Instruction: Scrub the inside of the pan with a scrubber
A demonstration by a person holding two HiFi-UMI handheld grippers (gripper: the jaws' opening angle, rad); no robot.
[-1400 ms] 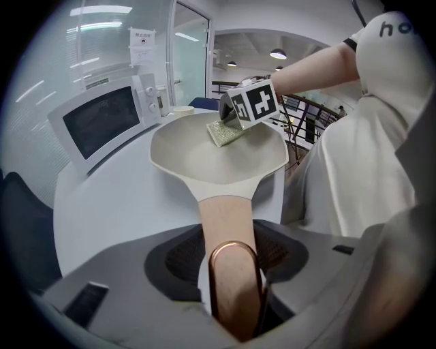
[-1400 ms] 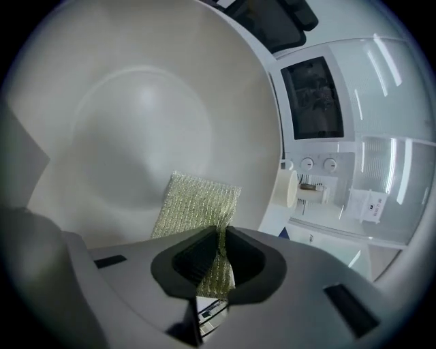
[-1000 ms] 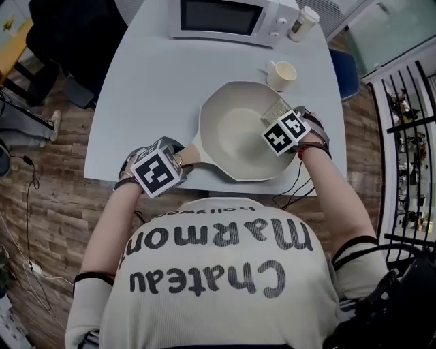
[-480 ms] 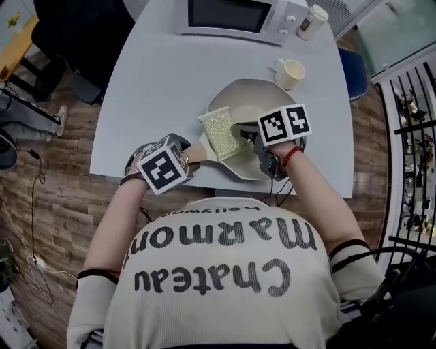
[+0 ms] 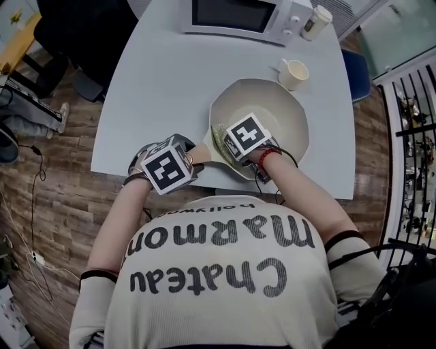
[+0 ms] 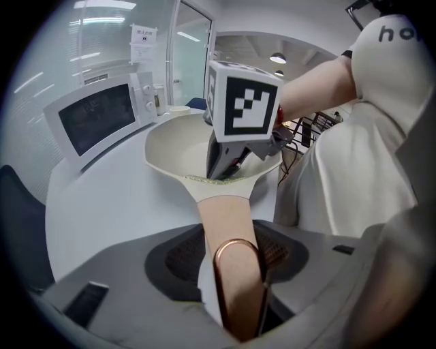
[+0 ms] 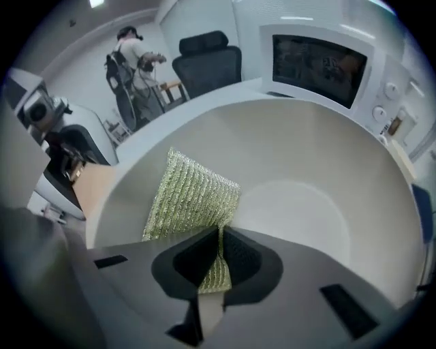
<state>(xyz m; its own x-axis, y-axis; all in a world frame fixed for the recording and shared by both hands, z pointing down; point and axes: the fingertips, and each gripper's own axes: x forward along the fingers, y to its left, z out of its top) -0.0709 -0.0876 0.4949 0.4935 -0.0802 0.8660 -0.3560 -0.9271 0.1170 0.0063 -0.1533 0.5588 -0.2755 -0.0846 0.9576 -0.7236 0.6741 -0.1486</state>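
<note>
A cream pan [image 5: 279,123] sits on the pale table, its tan handle [image 5: 199,154] pointing toward me. My left gripper [image 5: 185,158] is shut on that handle; in the left gripper view the handle [image 6: 228,225] with its copper loop runs between the jaws of the left gripper [image 6: 231,272]. My right gripper [image 5: 230,148] points steeply down inside the pan at the handle side, shut on a yellow-green mesh scrubber [image 5: 219,140]. In the right gripper view the scrubber [image 7: 191,201] is pinched by one edge in the right gripper [image 7: 219,262] and lies against the pan's sloping inner wall [image 7: 306,177].
A microwave [image 5: 238,17] stands at the table's far edge, with a lidded cup [image 5: 317,20] to its right. A cream mug [image 5: 294,73] sits just beyond the pan. An office chair [image 7: 208,58] and a person [image 7: 133,54] are beyond the table.
My right gripper carried the scrubber from the pan's right rim across to the handle side, tipped down and sank into the pan. The left gripper and the pan stayed put.
</note>
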